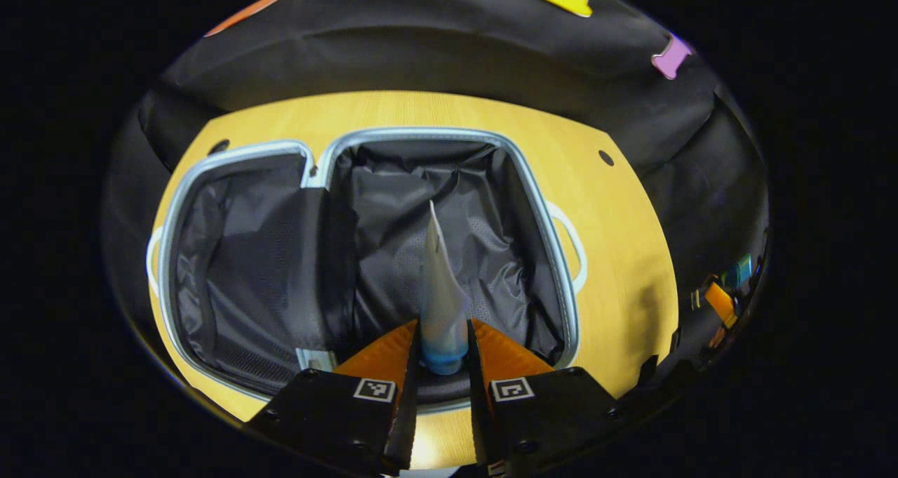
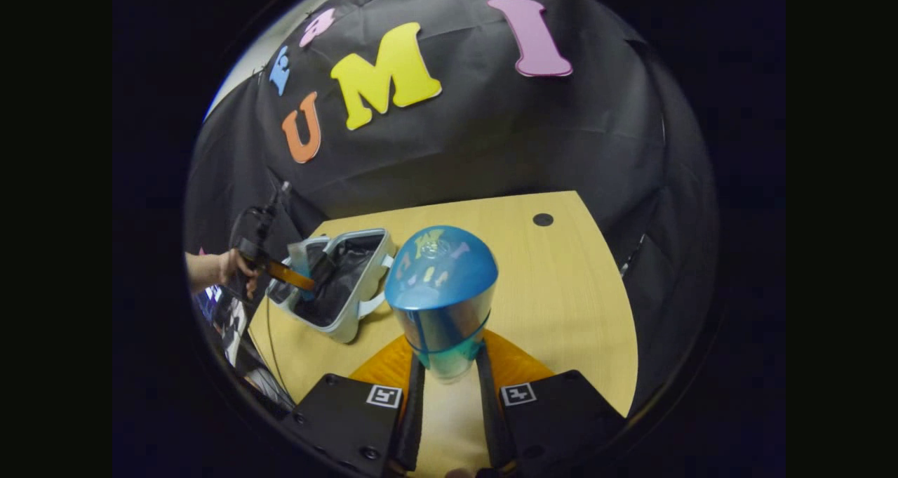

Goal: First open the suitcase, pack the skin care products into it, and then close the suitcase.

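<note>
In the left gripper view the suitcase (image 1: 540, 204) lies open on the wooden table, light grey rim, black lining in both halves. My left gripper (image 1: 443, 355) is shut on a pale squeeze tube (image 1: 440, 288) with a blue cap, held over the right half, its flat end pointing away. In the right gripper view my right gripper (image 2: 449, 376) is shut on a blue-capped bottle (image 2: 440, 288) with a silvery-blue body, lifted above the table. Farther left there, the open suitcase (image 2: 349, 327) shows with the left gripper (image 2: 295, 278) and its tube above it, held by a hand (image 2: 231, 267).
The wooden table (image 2: 561, 302) has bare surface right of the suitcase and two dark round holes near its far corners (image 2: 542, 219). Black cloth walls close in behind and at the sides. A cable hangs by the hand at the table's left edge.
</note>
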{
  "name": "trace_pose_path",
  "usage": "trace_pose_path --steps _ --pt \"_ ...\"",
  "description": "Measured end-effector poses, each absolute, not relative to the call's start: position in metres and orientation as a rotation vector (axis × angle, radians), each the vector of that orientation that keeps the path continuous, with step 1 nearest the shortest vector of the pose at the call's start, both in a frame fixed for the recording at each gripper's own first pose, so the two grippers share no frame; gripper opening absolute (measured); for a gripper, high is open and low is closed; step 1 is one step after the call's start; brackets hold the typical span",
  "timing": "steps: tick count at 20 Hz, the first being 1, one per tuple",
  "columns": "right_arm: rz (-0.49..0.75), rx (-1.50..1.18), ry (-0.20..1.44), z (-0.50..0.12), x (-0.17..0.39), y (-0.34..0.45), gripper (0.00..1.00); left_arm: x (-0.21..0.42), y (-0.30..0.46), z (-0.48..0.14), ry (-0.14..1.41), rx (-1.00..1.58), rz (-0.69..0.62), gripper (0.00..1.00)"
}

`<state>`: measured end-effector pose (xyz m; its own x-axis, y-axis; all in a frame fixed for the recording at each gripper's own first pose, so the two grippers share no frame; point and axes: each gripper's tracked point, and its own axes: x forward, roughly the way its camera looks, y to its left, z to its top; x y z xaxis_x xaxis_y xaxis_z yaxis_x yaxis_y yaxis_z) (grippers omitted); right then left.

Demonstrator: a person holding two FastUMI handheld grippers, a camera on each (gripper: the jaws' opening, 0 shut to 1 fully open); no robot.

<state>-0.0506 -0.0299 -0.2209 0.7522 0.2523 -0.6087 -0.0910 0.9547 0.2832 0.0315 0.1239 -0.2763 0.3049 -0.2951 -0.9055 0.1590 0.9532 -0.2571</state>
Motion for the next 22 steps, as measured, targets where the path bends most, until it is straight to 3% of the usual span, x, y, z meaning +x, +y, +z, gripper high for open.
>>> trace_pose_path --steps 8,13,16,20,22 --pt "0.110 0.293 0.677 -0.195 -0.099 -0.059 0.34 0.027 0.130 -0.328 1.548 -0.089 -0.350 0.36" --pt "0.132 0.308 0.683 -0.193 -0.107 -0.051 0.34 0.016 0.129 -0.338 1.711 -0.118 -0.330 0.36" --pt "0.159 0.297 0.677 -0.191 -0.103 -0.043 0.34 0.020 0.129 -0.334 1.705 -0.131 -0.329 0.37" --pt "0.214 0.269 0.681 -0.186 -0.094 -0.023 0.34 0.011 0.134 -0.325 1.686 -0.181 -0.322 0.46" --pt "0.255 0.256 0.689 -0.183 -0.086 -0.008 0.34 0.011 0.140 -0.317 1.655 -0.177 -0.327 0.61"
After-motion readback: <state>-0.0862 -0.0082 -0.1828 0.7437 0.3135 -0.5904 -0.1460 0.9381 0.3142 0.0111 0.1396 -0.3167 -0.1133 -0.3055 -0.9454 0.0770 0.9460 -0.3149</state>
